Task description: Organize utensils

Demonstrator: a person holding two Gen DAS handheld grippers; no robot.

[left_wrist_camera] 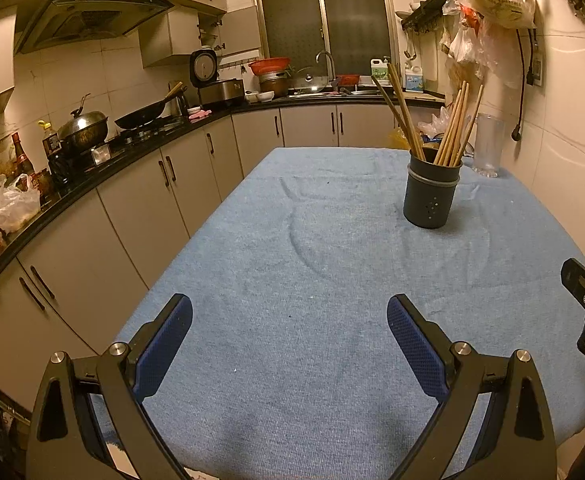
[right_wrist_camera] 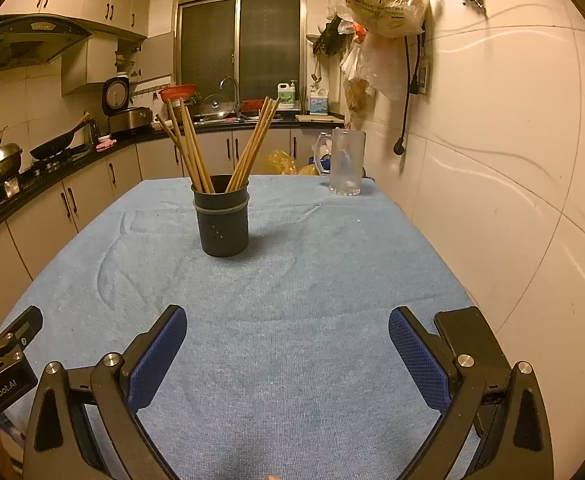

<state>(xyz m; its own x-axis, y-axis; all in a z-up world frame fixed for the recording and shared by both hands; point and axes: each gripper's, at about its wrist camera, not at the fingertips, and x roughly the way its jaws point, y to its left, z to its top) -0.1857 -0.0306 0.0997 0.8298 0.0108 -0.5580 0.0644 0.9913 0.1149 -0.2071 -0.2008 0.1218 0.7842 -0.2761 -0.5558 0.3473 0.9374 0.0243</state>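
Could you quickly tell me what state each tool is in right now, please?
Left tool: open, holding nothing, above the blue cloth.
Right tool: open, holding nothing, pointing toward the chopstick cup.

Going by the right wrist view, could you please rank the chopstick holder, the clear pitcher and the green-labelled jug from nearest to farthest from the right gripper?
1. Chopstick holder: mid-table, slightly left of the right gripper.
2. Clear pitcher: table's far right corner.
3. Green-labelled jug: back counter, under the window.

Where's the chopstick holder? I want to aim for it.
The chopstick holder stands upright on the blue cloth, left of centre in the right wrist view, nearer than the clear pitcher by the wall.
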